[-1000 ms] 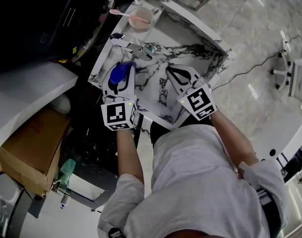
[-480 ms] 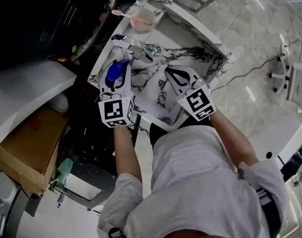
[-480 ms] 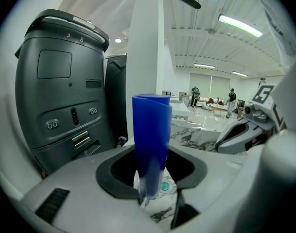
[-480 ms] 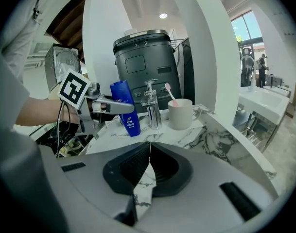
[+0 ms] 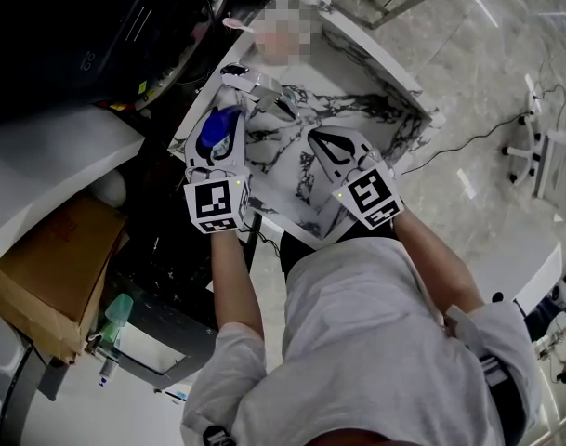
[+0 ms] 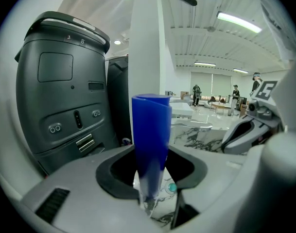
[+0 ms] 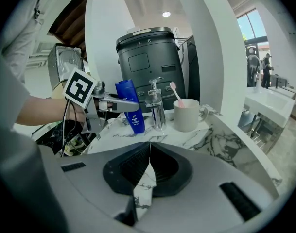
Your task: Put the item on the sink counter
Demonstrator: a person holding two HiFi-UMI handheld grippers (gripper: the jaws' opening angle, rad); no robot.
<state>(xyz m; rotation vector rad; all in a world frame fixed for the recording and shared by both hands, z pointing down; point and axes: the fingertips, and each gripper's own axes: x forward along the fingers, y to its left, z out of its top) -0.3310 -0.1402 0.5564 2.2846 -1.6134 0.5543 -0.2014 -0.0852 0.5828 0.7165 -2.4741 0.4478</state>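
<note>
Here the left tongs clasp the blue bottle upright, wide end up; the right tongs are clenched empty.

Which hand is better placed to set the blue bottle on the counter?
Left: the left gripper is clamped on the blue bottle beside the soap pump; the right gripper is shut and empty.

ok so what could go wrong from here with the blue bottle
1. The blue bottle, clamped in the left tool, is close beside the soap pump. A sideways nudge could knock over the pump or the mug.
2. The bottle is tall and tapers toward its base, so it may topple once released.
3. It is near the left edge of the counter and might fall off if it tips that way.
</note>
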